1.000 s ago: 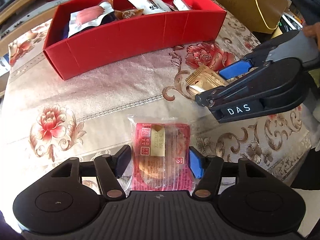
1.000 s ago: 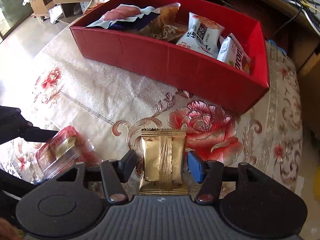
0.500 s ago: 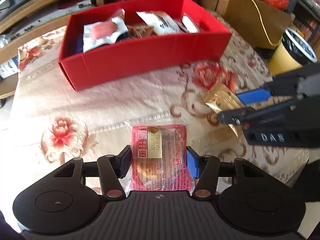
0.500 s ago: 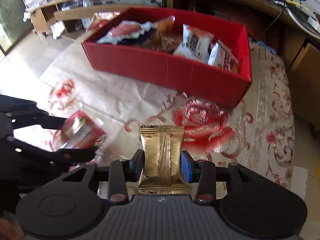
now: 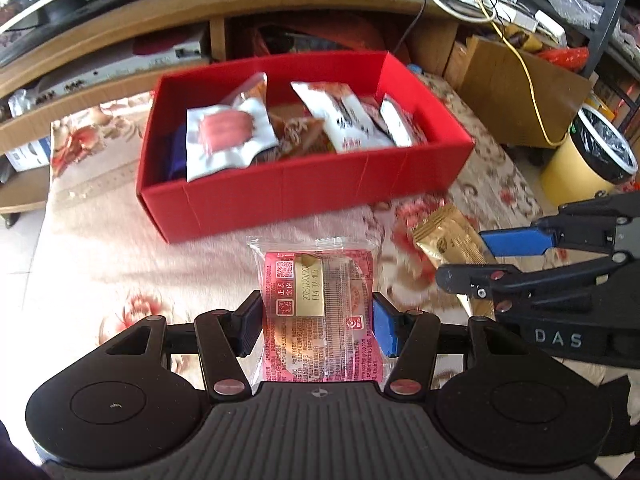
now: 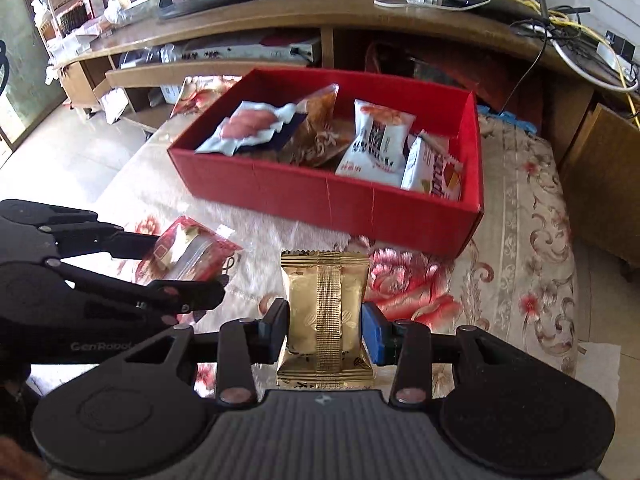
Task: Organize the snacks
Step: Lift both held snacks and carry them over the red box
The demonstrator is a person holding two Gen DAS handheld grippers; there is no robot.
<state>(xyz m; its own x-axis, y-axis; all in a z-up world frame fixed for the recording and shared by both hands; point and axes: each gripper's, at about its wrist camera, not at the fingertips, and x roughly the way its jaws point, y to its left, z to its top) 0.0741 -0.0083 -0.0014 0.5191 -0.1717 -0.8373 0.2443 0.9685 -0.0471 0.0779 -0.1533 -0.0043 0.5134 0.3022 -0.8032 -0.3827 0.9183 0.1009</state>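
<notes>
My left gripper [image 5: 318, 326] is shut on a red snack packet [image 5: 320, 312] in clear wrap and holds it above the flowered tablecloth, short of the red box [image 5: 304, 192]. My right gripper [image 6: 325, 332] is shut on a gold snack packet [image 6: 325, 316], also lifted. The red box [image 6: 328, 196] holds several snack packets, white ones [image 6: 376, 144] at the right and a pink-and-white one [image 6: 250, 126] at the left. Each gripper shows in the other's view: the right one [image 5: 476, 258] with the gold packet [image 5: 448, 236], the left one [image 6: 176, 264] with the red packet [image 6: 188, 252].
A wooden TV stand [image 6: 360, 12] with cables runs behind the table. A cardboard box [image 5: 516, 92] and a yellow bin [image 5: 588, 156] stand on the floor to the right. The tablecloth [image 6: 528, 264] reaches the table's right edge.
Both grippers have risen from the table with their packets and pulled back. The red box now looks farther off and more of its inside shows.
</notes>
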